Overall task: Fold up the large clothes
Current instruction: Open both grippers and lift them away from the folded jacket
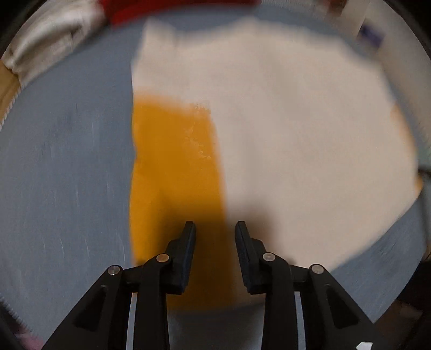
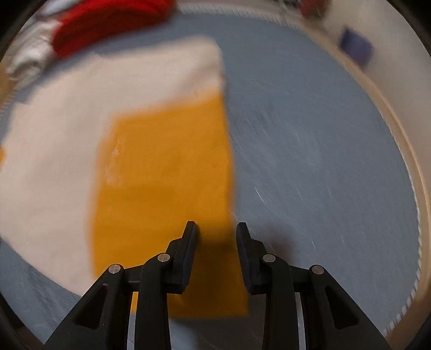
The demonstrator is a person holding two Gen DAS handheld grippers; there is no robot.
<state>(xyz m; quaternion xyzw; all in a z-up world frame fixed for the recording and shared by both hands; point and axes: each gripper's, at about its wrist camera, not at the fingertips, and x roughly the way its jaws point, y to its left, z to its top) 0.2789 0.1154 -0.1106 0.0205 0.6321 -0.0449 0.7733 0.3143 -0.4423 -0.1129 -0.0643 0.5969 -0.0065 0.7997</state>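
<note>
A large garment lies flat on the blue cloth surface (image 1: 67,175), blurred in both views. It has a white part (image 1: 282,121) and an orange panel (image 1: 175,161). My left gripper (image 1: 215,228) hangs over the near end of the orange panel, by its border with the white; its jaws stand apart and only the cloth below shows through the gap. In the right wrist view the orange panel (image 2: 167,175) runs up the middle with the white part (image 2: 67,134) to its left. My right gripper (image 2: 216,228) is open over the orange panel's right edge, holding nothing.
A red cloth (image 2: 107,24) and a crumpled pale cloth (image 2: 29,59) lie at the far left; both also show at the top of the left wrist view, the red cloth (image 1: 161,10) and the pale cloth (image 1: 45,40). Bare blue surface (image 2: 309,148) spreads right, to a pale rim (image 2: 398,150).
</note>
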